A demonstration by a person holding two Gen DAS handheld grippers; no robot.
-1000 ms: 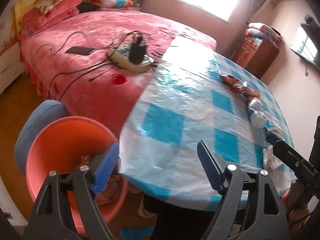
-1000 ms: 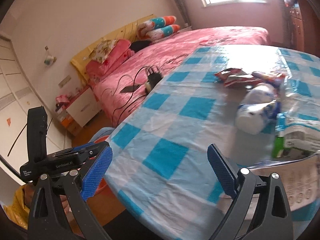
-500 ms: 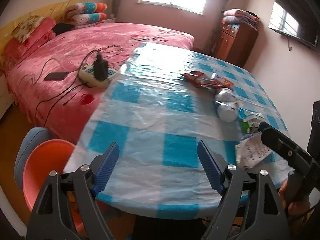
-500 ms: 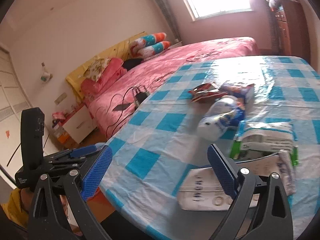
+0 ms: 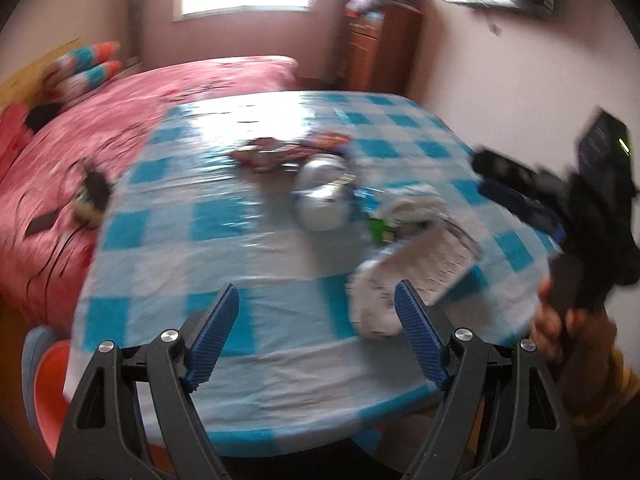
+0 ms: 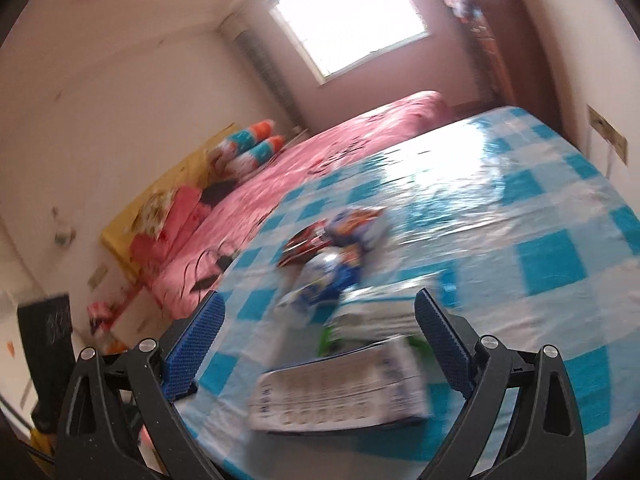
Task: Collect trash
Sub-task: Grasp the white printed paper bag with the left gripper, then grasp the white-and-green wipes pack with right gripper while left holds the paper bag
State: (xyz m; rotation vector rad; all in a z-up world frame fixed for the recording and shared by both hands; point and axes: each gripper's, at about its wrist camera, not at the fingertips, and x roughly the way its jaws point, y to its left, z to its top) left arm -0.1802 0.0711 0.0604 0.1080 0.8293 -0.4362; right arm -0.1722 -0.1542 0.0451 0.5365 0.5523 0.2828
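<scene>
Trash lies on a table with a blue-and-white checked cloth (image 5: 224, 224): a white printed wrapper (image 5: 416, 276) near the front edge, a green-and-white packet (image 5: 404, 212), a crushed white-and-blue bottle (image 5: 324, 200) and red snack wrappers (image 5: 276, 152) further back. My left gripper (image 5: 316, 332) is open and empty above the table's front edge. My right gripper (image 6: 320, 344) is open and empty, its fingers either side of the white wrapper (image 6: 340, 396) without touching it. The bottle (image 6: 320, 284) and red wrappers (image 6: 316, 240) lie beyond. Both views are blurred.
An orange bin (image 5: 48, 396) stands on the floor at the table's left. A pink bed (image 5: 80, 128) with cables and a charger lies left of the table. A wooden cabinet (image 5: 376, 48) stands by the far wall. The right gripper also shows in the left wrist view (image 5: 532, 200).
Both grippers have swung right, from the orange bin toward the trash on the table. The right gripper has come closer over the white wrapper. Both jaws stay open.
</scene>
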